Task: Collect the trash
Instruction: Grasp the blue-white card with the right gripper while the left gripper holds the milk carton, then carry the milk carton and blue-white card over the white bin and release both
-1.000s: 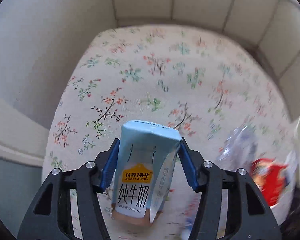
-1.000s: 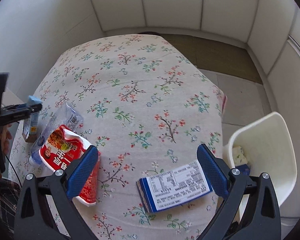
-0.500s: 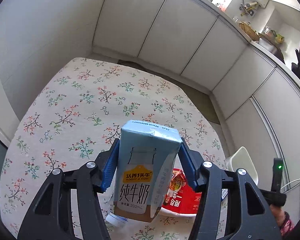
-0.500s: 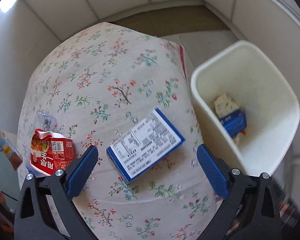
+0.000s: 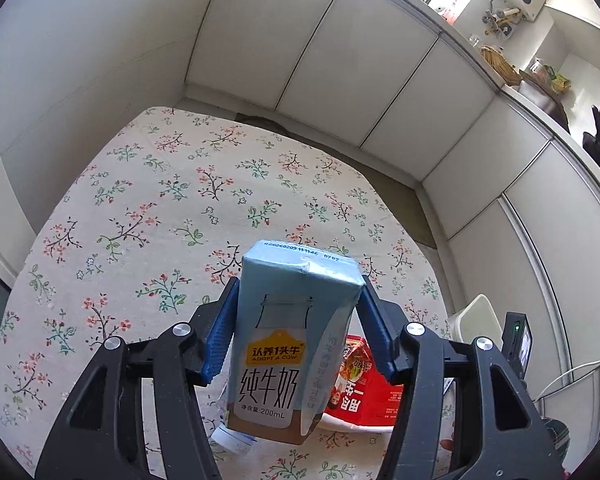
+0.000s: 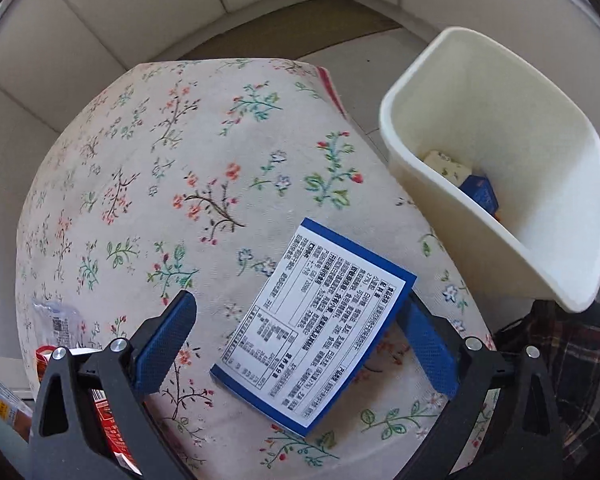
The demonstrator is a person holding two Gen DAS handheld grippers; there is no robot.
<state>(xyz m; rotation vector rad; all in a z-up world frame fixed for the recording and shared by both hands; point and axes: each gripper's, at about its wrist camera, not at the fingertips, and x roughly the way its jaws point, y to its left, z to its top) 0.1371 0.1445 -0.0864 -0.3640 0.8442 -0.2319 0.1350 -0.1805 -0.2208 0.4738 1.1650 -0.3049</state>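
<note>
A pale blue milk carton (image 5: 288, 340) is clamped upright in my left gripper (image 5: 296, 320), lifted off the floral tablecloth (image 5: 172, 200); both blue pads press its sides. Below it lie a red snack packet (image 5: 368, 392) and a clear plastic wrapper (image 5: 232, 440). My right gripper (image 6: 296, 312) stands open low over a flat blue-edged box (image 6: 316, 320) with a white printed label. The box lies between the jaws; the left pad is clear of it, the right pad sits by its edge. A white bin (image 6: 580, 240) beside the table holds a pale packet and a blue carton.
In the right wrist view the red packet (image 6: 112, 412) and clear wrapper (image 6: 56, 320) lie at the table's left edge. A plaid-clad person (image 6: 572, 360) is at lower right. White cabinet fronts (image 5: 340, 60) ring the table. The bin (image 5: 476, 320) sits past the table's right edge.
My right gripper rolled and sank toward the blue-edged box, which now lies between its jaws. My left gripper lifted and tipped up with the carton, then held still.
</note>
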